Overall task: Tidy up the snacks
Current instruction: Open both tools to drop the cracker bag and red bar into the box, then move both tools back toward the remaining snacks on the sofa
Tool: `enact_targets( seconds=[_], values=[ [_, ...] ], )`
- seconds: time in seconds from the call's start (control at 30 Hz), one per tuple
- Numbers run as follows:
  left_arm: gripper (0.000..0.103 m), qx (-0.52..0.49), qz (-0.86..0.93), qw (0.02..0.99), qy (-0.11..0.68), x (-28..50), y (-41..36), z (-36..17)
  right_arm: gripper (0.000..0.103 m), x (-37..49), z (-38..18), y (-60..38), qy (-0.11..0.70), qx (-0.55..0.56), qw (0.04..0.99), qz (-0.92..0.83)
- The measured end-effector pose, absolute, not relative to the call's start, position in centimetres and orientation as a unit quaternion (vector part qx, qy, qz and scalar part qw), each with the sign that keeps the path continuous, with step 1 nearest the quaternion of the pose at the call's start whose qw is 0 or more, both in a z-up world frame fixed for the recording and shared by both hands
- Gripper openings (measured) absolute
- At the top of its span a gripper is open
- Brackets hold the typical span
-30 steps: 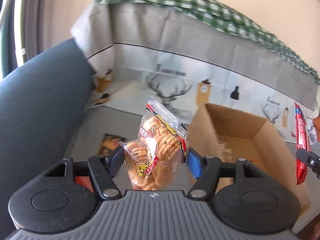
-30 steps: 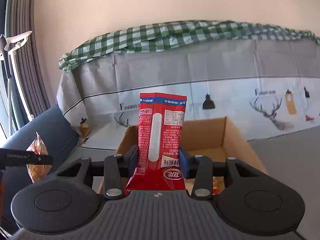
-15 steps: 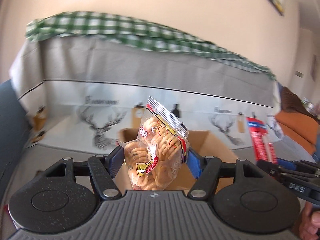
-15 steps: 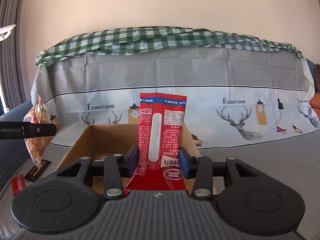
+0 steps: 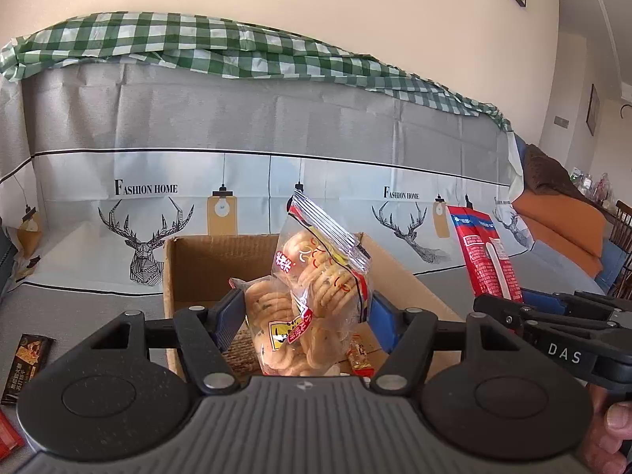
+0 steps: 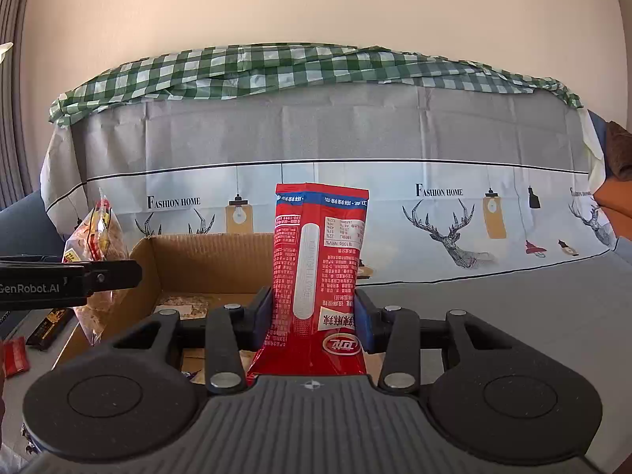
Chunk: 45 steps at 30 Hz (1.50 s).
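Note:
My left gripper [image 5: 302, 316] is shut on a clear bag of round crackers [image 5: 316, 296] and holds it upright over the near edge of an open cardboard box [image 5: 197, 268]. My right gripper [image 6: 314, 316] is shut on a red snack packet [image 6: 316, 268], upright, just in front of the same box [image 6: 197, 260]. In the left wrist view the red packet [image 5: 484, 254] and the right gripper show at the right. In the right wrist view the cracker bag [image 6: 98, 245] shows at the left. Small snack packs [image 5: 357, 355] lie on the box floor.
A dark chocolate bar [image 5: 25, 367] and a small red packet [image 6: 15, 355] lie on the grey tabletop left of the box. A deer-print cloth [image 6: 316, 197] topped by green checked fabric stands behind the box. An orange sofa [image 5: 561, 229] is at the far right.
Both grippers have swung round to face the box head-on and come closer to it, each holding its snack. The two grippers now sit side by side.

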<state>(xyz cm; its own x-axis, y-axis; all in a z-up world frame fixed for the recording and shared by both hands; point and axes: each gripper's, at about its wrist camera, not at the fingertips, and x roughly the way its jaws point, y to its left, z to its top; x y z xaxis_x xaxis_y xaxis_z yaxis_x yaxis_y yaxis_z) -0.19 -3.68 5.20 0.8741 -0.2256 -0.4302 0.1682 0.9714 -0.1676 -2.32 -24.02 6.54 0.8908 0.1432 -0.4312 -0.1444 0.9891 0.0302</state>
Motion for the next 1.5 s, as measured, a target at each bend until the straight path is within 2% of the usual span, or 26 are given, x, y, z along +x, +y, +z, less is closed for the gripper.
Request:
enact_targets(
  seconds=[0.37,0.43,0.5,0.57,0.67,1.0,1.07,1.17,1.27,1.3,1.33,1.4,1.47,1.5],
  values=[
    [0.072,-0.072,-0.096,0.967,0.223,-0.5,-3.3,5.3,0.044,-2.5,6.5,-23.9,0.218,-0.003,0.973,0.079],
    [0.077,-0.079,-0.105,0.965,0.228,-0.4,-3.2,5.3,0.045,-2.5,6.5,-23.9,0.218,-0.003,0.973,0.081],
    [0.083,-0.086,-0.120,0.960,0.237,-0.3,-3.2,5.2,0.051,-2.4,6.4,-23.8,0.223,-0.007,0.971,0.082],
    [0.086,-0.074,-0.117,0.964,0.228,-0.5,-3.5,5.4,0.075,-2.4,6.3,-23.6,0.222,-0.016,0.972,0.078],
    [0.090,-0.068,-0.112,0.967,0.218,-0.7,-3.5,5.7,0.076,-2.7,6.5,-23.2,0.213,-0.021,0.973,0.083],
    [0.090,-0.046,-0.077,0.981,0.173,-1.8,-2.3,6.4,0.076,-2.6,6.5,-21.8,0.210,-0.038,0.974,0.072],
    [0.087,-0.040,-0.075,0.982,0.171,-2.1,-1.7,6.6,0.076,-2.5,6.5,-21.6,0.212,-0.035,0.974,0.069],
    [0.076,-0.045,-0.071,0.981,0.176,-2.5,-0.4,6.9,0.076,-2.6,6.5,-20.9,0.210,-0.030,0.975,0.068],
    [0.061,-0.059,-0.066,0.979,0.185,-3.0,1.4,7.2,0.073,-2.9,6.6,-19.8,0.207,-0.032,0.975,0.072],
    [0.052,-0.063,-0.063,0.978,0.188,-3.1,1.9,7.3,0.072,-3.0,6.6,-19.4,0.205,-0.032,0.975,0.076],
    [0.044,-0.067,-0.060,0.978,0.190,-3.3,2.5,7.4,0.068,-3.1,6.7,-19.0,0.204,-0.032,0.975,0.081],
    [0.035,-0.071,-0.053,0.977,0.193,-3.8,3.7,7.6,0.058,-3.3,6.7,-18.2,0.203,-0.029,0.975,0.089],
    [0.029,-0.072,-0.047,0.977,0.194,-4.4,4.7,7.8,0.046,-3.3,6.7,-17.5,0.205,-0.022,0.973,0.100],
    [0.026,-0.070,-0.045,0.977,0.194,-4.8,5.2,7.9,0.043,-3.3,6.8,-17.2,0.206,-0.018,0.973,0.105]
  ],
)
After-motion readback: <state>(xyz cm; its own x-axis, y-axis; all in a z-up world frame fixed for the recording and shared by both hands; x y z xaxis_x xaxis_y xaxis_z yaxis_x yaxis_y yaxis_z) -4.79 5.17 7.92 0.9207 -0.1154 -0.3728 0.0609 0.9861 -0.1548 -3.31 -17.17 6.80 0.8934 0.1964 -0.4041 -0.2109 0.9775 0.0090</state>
